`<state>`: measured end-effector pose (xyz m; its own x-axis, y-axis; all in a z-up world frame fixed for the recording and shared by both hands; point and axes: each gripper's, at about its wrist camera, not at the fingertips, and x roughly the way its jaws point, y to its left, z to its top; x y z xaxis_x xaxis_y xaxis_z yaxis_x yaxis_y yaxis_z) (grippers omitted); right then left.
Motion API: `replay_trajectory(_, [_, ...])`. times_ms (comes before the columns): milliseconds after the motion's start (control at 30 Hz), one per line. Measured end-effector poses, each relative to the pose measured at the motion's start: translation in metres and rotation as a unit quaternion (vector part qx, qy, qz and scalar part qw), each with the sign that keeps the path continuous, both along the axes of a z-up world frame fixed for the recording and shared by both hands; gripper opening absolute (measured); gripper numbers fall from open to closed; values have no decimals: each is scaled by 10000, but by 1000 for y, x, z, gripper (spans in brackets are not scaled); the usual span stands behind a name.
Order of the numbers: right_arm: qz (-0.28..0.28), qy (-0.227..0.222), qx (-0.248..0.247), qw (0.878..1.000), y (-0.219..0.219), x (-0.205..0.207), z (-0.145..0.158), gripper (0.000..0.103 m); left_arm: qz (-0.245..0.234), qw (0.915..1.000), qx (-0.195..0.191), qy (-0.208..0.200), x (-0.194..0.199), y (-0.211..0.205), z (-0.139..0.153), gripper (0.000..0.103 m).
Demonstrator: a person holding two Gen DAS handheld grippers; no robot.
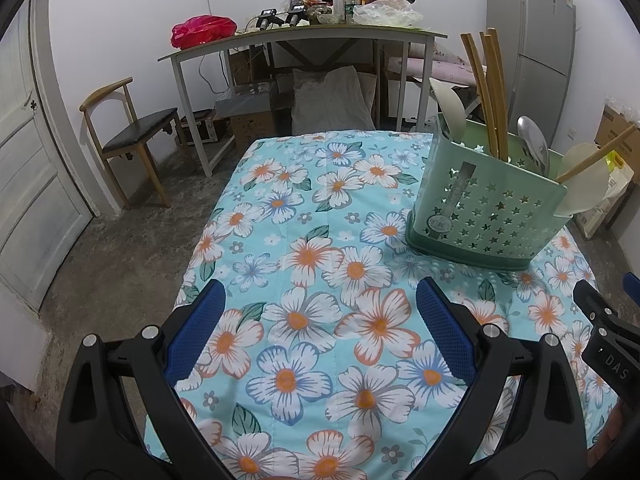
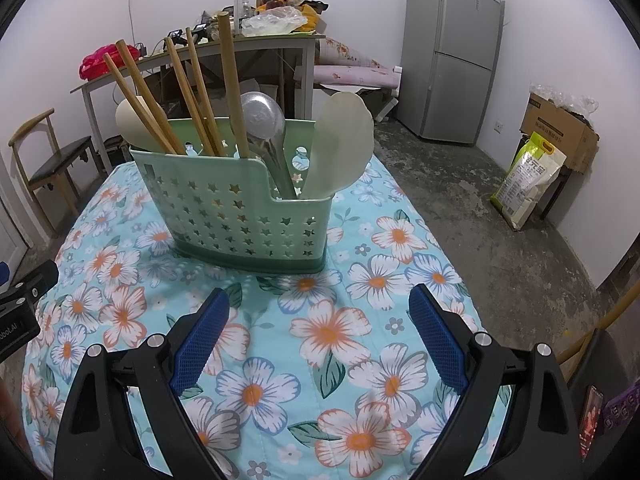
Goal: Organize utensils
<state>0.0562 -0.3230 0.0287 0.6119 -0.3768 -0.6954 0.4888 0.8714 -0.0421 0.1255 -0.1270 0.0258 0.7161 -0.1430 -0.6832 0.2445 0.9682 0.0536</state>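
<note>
a pale green plastic utensil caddy with star-shaped cut-outs and a darker green base (image 2: 244, 204) stands upright on the desk, which is covered by a light blue cloth printed with white and orange flowers (image 2: 340, 332). in the right wrist view the caddy sits ahead of the right claw (image 2: 318, 332) and a little to its left, apart from the fingertips, with a strip of bare cloth between them. the right claw is spread wide, its blue textured pads (image 2: 200, 340) holding nothing. in the left wrist view the same caddy (image 1: 484, 200) lies ahead and off to the right of the left claw (image 1: 316, 332), well beyond its right fingertip and not touching it. the left claw is also spread wide and empty, hovering over the flowered cloth (image 1: 312, 240). the caddy holds several tan wooden chopsticks (image 2: 192, 96) leaning out of its taller rear section, a thicker tan wooden handle (image 2: 231, 80) standing nearly upright, a shiny metal spoon (image 2: 262, 114) with its bowl up, a cream plastic rice paddle (image 2: 340, 148) in the lower right compartment, and another cream paddle (image 2: 130, 122) at the left end behind the chopsticks. part of the right claw's black body (image 1: 604, 320) shows at the right edge of the left wrist view.
</note>
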Motion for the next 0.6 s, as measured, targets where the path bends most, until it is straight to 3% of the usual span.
replay_trajectory(600, [0, -5, -2, 10000, 1, 0, 1, 89, -16, 10000, 5, -5, 1, 0, 0, 92])
